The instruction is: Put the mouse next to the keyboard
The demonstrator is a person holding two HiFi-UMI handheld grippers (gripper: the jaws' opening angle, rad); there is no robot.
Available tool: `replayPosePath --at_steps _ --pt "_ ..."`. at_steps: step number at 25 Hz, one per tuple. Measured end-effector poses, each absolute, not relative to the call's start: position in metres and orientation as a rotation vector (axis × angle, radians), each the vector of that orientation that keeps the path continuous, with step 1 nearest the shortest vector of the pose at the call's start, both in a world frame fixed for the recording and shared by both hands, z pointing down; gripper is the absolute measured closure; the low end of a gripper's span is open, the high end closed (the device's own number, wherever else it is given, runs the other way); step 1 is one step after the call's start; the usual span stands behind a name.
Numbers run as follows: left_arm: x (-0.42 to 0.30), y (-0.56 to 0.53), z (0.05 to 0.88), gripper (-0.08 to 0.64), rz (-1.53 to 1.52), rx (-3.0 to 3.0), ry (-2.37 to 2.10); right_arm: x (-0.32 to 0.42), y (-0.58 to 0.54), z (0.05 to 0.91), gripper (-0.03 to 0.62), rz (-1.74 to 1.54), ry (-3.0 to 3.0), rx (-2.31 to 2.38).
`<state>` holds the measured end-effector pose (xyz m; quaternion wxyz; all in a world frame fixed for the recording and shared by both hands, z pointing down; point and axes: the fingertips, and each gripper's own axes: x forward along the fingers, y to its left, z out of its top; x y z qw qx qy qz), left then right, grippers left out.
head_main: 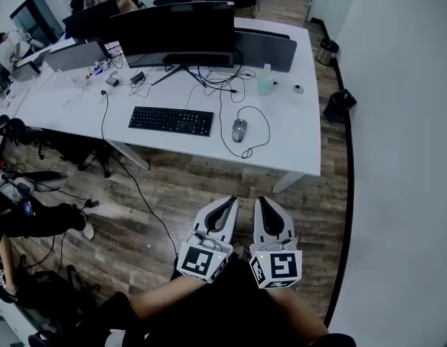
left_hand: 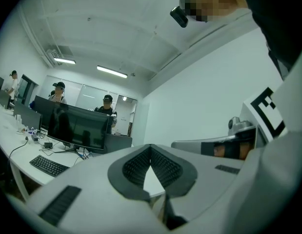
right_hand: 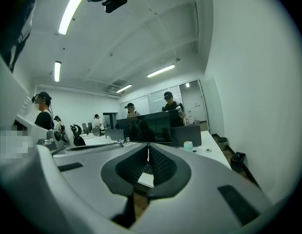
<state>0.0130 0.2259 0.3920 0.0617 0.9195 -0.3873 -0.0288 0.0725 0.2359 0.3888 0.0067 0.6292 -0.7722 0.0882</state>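
A grey wired mouse (head_main: 239,129) lies on the white desk (head_main: 295,139), a short way right of the black keyboard (head_main: 171,120). Its cable loops round it on the right. Both grippers hang over the wooden floor, well in front of the desk and apart from everything on it. My left gripper (head_main: 230,202) is shut with nothing in it, and the tips meet in the left gripper view (left_hand: 151,146). My right gripper (head_main: 261,202) is shut and empty too, its tips together in the right gripper view (right_hand: 148,146). In the left gripper view the keyboard (left_hand: 47,165) lies far off at the left.
A large black monitor (head_main: 172,27) stands behind the keyboard, with tangled cables around its stand. A pale green bottle (head_main: 265,84) and a small round object (head_main: 298,88) sit at the desk's right end. Two bins (head_main: 339,104) stand against the white wall. People stand beyond the desk.
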Motion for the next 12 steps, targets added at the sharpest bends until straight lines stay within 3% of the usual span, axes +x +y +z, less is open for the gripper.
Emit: replayPosePath --at_steps 12 --pt "0.008 0.24 0.383 0.557 -0.107 2.792 -1.138 0.069 0.253 0.391 0.574 0.167 -2.324 2.008"
